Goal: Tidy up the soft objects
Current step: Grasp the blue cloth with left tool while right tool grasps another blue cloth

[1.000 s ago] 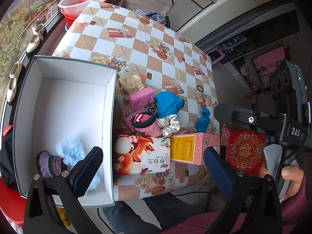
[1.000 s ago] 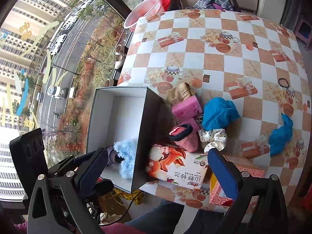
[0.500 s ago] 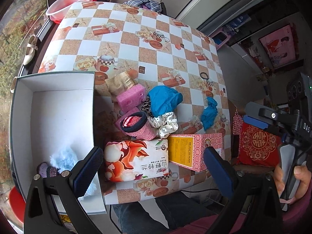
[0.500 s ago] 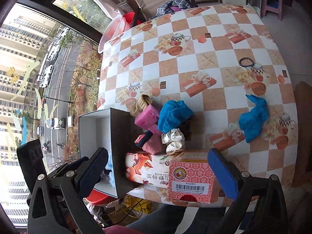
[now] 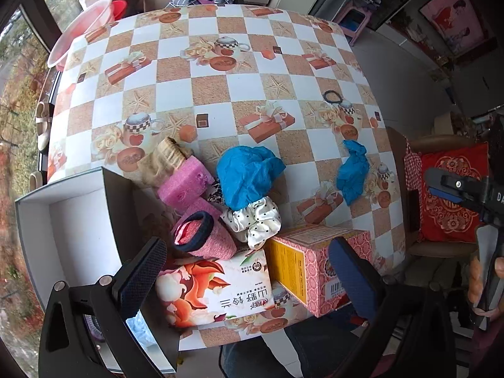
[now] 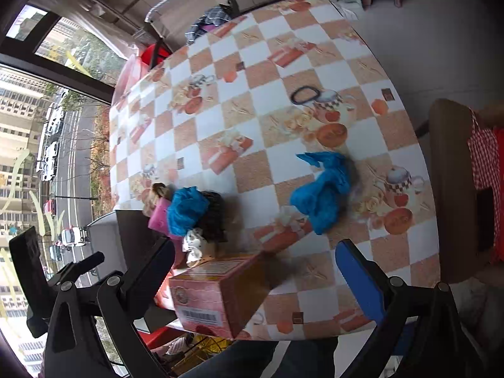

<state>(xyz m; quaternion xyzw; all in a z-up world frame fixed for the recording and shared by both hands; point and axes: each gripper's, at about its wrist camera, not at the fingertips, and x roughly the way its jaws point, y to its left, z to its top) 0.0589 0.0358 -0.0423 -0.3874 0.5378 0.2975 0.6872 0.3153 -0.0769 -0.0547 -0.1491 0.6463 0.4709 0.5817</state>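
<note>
A pile of soft things lies beside the white box (image 5: 63,236): a pink sponge (image 5: 186,186), a blue cloth (image 5: 249,173), a dotted white scrunchie (image 5: 255,220), a pink sock with a dark cuff (image 5: 201,236) and a beige piece (image 5: 163,157). A second blue cloth (image 6: 324,195) lies apart near the table's right side, just ahead of my right gripper (image 6: 255,275), which is open and empty. My left gripper (image 5: 247,278) hangs open above the tissue pack (image 5: 214,293). A pale blue fluffy item (image 5: 138,324) shows in the box, mostly hidden by a finger.
A pink carton (image 5: 315,258) stands at the front edge next to the tissue pack. A black hair tie (image 6: 304,94) lies farther back on the checked tablecloth (image 5: 208,88). A chair with a red cushion (image 5: 450,195) is at the right, a pink basin (image 5: 78,28) beyond the far left corner.
Both views have swung rightward. The right gripper has moved from over the box and pile to the table's right side, facing the lone blue cloth. Both grippers stay open.
</note>
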